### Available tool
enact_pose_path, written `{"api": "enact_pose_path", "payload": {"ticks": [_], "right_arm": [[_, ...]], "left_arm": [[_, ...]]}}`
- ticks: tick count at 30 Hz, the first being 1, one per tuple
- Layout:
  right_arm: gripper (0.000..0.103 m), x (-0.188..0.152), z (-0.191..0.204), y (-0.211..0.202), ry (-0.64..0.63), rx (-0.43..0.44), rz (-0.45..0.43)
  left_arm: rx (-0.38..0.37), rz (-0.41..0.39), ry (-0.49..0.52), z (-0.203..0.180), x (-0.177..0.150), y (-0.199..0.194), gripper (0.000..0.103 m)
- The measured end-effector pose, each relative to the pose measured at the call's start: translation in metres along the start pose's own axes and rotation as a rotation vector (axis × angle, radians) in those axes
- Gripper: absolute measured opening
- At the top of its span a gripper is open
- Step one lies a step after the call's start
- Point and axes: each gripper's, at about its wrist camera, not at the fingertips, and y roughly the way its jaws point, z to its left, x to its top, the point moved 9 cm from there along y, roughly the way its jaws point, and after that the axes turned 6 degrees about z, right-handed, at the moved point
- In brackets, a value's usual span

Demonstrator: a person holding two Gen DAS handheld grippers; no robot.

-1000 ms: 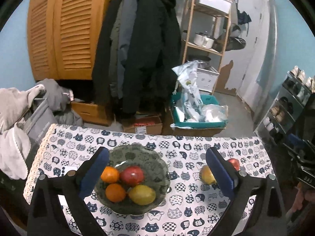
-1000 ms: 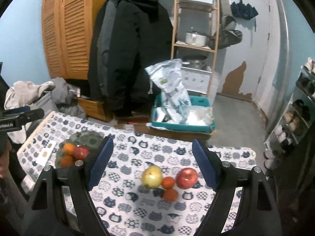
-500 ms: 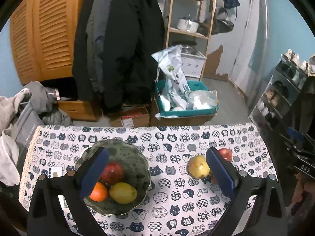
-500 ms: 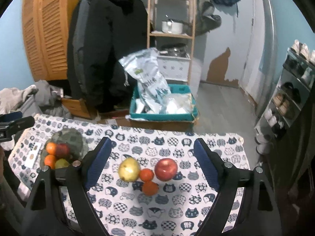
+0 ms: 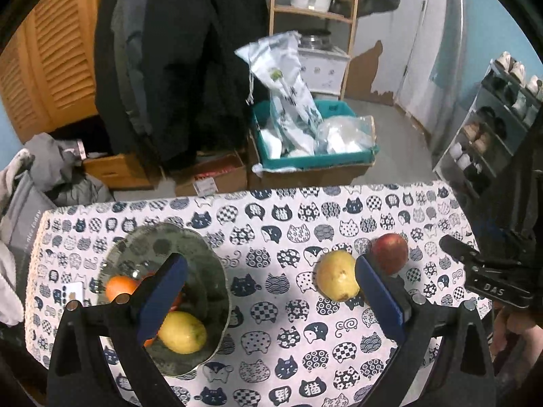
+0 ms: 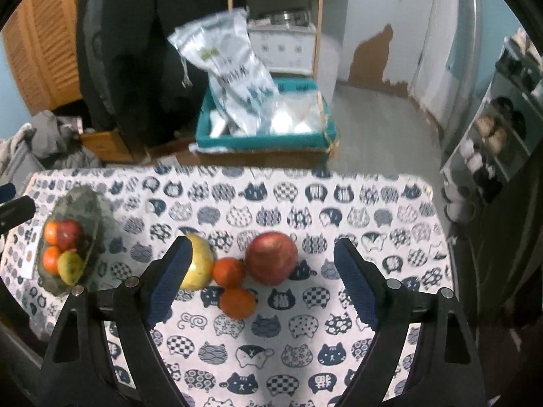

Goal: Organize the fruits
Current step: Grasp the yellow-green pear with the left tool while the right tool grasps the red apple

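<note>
A green glass bowl [image 5: 190, 247] [image 6: 85, 203] on the cat-print tablecloth [image 5: 271, 305] holds a yellow pear [image 5: 181, 332], oranges [image 5: 117, 286] and a red apple [image 6: 69, 234]. Loose on the cloth lie a yellow pear [image 5: 336, 279] [image 6: 200, 264], a red apple [image 5: 390, 252] [image 6: 271, 257] and two oranges [image 6: 229, 273] [image 6: 237, 303]. My left gripper [image 5: 271, 300] hangs open above the cloth between bowl and loose fruit, nothing in it. My right gripper [image 6: 261, 285] stands open above the loose fruit, which lies between its blue pads [image 6: 356, 288] untouched.
A phone [image 5: 73, 293] lies left of the bowl. Beyond the table's far edge stand a teal crate with plastic bags [image 5: 305, 135], cardboard boxes [image 5: 210, 176], hanging coats [image 5: 176, 51] and a wooden shelf [image 5: 312, 17]. A shoe rack [image 5: 492, 129] is on the right.
Both grippers have come down and nearer the table. The left one shifted right, off the bowl toward the loose fruit. The right one now frames the loose fruit more closely.
</note>
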Motion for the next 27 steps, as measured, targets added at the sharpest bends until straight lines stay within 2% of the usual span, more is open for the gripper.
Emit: {"api": "enact_pose_path", "payload": {"ticks": [6,13,27], "right_arm": [[0.085,-0.01,-0.008,0.053,0.045,0.01,0.125],[0.085,-0.019,-0.018,0.097,0.078,0.007,0.223],[0.085,-0.036,-0.02,0.149,0.095,0.025,0.338]], "left_arm": [[-0.001,0.074,0.012,-0.012,-0.005,0.038,0.1],[0.008,0.143,0.023,-0.018,-0.012,0.075,0.1],[-0.015,0.263,-0.037,-0.027,-0.02,0.139,0.1]]}}
